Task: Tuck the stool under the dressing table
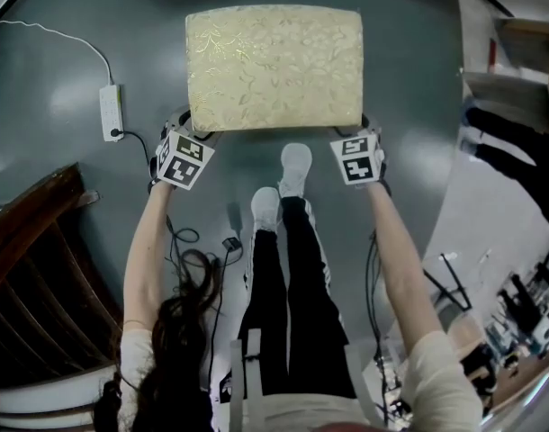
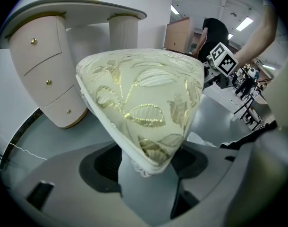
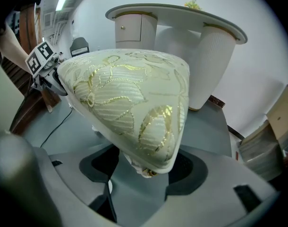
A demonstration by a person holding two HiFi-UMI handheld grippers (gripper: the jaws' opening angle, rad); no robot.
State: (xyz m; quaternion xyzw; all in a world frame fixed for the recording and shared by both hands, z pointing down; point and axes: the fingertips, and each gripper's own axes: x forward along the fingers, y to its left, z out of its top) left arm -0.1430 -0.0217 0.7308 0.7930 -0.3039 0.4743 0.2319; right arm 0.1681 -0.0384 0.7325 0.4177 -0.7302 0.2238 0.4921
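Two claws, our left claw (image 2: 151,162) and right claw (image 3: 146,167), spread wide, pinch the near corners of the stool (image 1: 274,66), which stands short of the dressing table (image 2: 49,65), for a square push.

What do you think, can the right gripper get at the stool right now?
Probably yes: a corner of the stool already sits between the jaws of the right gripper, nothing blocking; whether they press it is unclear.
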